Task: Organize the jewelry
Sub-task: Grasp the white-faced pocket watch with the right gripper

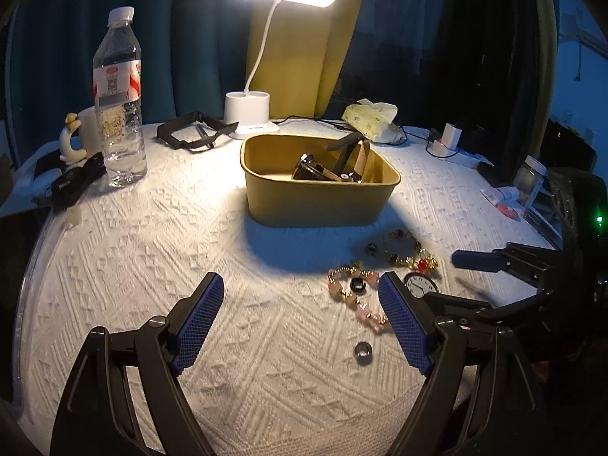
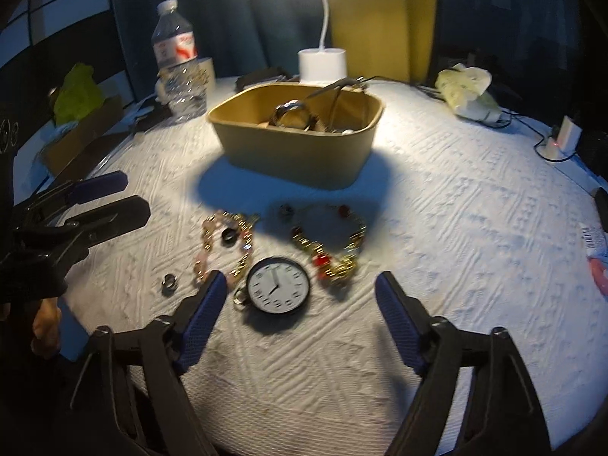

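A tan box (image 1: 315,197) (image 2: 292,148) with watches inside stands mid-table under the lamp. In front of it lie a pink-and-gold bracelet (image 1: 357,300) (image 2: 224,243), a gold bracelet with red beads (image 1: 410,254) (image 2: 334,250), a pocket watch with a white face (image 1: 420,285) (image 2: 277,285), a black ring (image 1: 358,285) (image 2: 228,236) inside the pink bracelet, and a silver ring (image 1: 363,350) (image 2: 170,283). My left gripper (image 1: 300,319) is open and empty, left of the jewelry. My right gripper (image 2: 300,315) is open and empty, just short of the pocket watch.
A water bottle (image 1: 119,102), a white mug (image 1: 81,133), black straps (image 1: 193,133), a lamp base (image 1: 249,114) and a tissue pack (image 1: 370,117) stand along the back. A charger (image 1: 448,138) and small items lie at the right edge. A white textured cloth (image 1: 152,266) covers the table.
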